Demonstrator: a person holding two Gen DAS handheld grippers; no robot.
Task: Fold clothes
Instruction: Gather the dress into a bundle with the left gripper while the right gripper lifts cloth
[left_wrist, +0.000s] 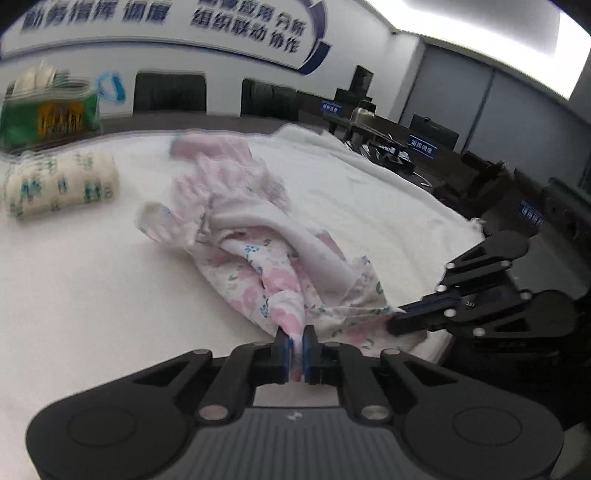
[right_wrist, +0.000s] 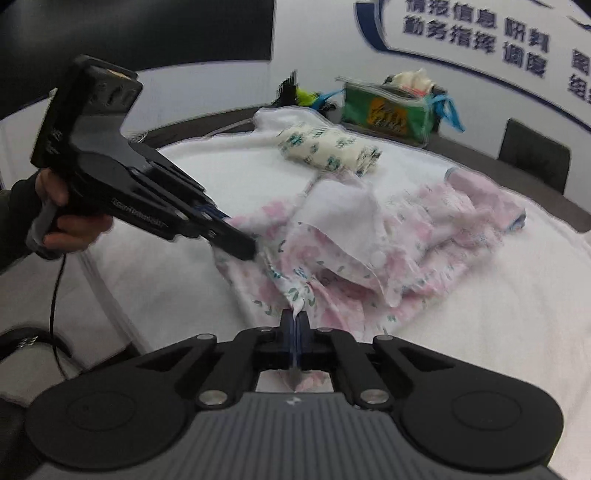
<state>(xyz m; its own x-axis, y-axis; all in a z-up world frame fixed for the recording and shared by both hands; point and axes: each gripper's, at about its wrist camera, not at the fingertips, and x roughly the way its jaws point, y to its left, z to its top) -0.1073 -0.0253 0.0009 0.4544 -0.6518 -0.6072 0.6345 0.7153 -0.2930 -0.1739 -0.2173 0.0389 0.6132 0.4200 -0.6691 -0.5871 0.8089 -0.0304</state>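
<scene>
White padded tabletop underfoot of everything, office wall with blue lettering behind. Left gripper (left_wrist: 295, 341) at the bottom centre of its own view, jaws pinched nearly together on a pink fold of the floral garment (left_wrist: 258, 251); seen again at centre left of the right wrist view (right_wrist: 242, 248), a hand (right_wrist: 70, 225) on its grip. Right gripper (right_wrist: 295, 325) at the bottom centre of its view, clamped fully on a neighbouring edge of the same cloth; shows at lower right of the left wrist view (left_wrist: 397, 319). Both grips close together on the near hem. Garment crumpled, long axis running away from both tools toward the upper middle of the frame, white lining turned out across it. Likely needs the two grips drawn apart and the cloth spread flat before any fold; neither hand clearly nearer the far end. Further out: rolled patterned cloth (left_wrist: 61, 186) at left, green bag (left_wrist: 50, 120) above it, dark chairs (left_wrist: 170, 92) along the wall.
</scene>
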